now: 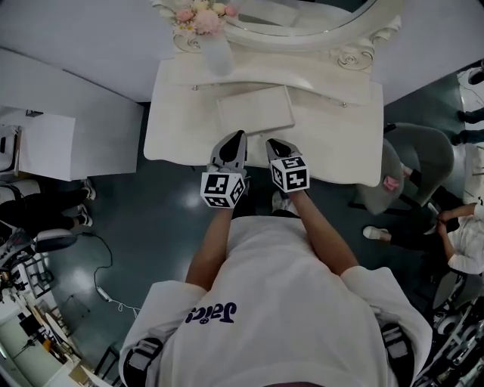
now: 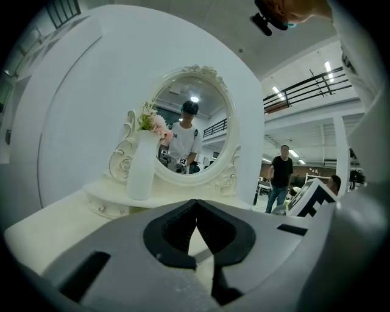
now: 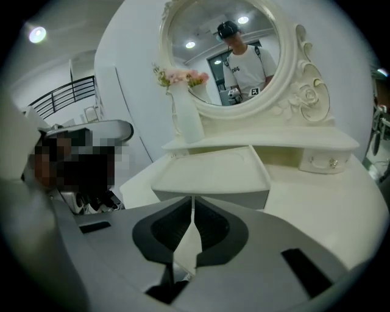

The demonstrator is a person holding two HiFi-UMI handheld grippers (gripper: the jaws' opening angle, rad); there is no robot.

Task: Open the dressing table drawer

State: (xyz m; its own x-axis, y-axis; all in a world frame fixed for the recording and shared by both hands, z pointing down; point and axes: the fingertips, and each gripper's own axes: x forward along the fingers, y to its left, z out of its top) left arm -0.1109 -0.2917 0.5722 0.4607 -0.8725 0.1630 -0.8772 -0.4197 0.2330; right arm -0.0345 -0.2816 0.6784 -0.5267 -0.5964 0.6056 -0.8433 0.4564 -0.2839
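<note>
The cream dressing table (image 1: 181,132) stands before me with an oval mirror (image 1: 302,19) and a vase of pink flowers (image 1: 215,45). A flat raised panel (image 1: 255,109) lies mid-top. Small knobbed drawers sit under the mirror shelf: one (image 3: 323,161) on the right, one (image 2: 100,207) on the left. Both grippers hover side by side over the table's front edge. The left gripper (image 1: 239,136) (image 2: 195,207) has its tips together and holds nothing. The right gripper (image 1: 272,142) (image 3: 192,204) is shut and empty too, pointing at the panel (image 3: 213,173). The table's front face is hidden from above.
A grey padded chair (image 1: 412,162) stands right of the table, with people's legs beyond it. A white partition (image 1: 45,143) sits at the left. Cables (image 1: 98,287) trail on the dark floor. A person (image 2: 281,173) stands far off in the left gripper view.
</note>
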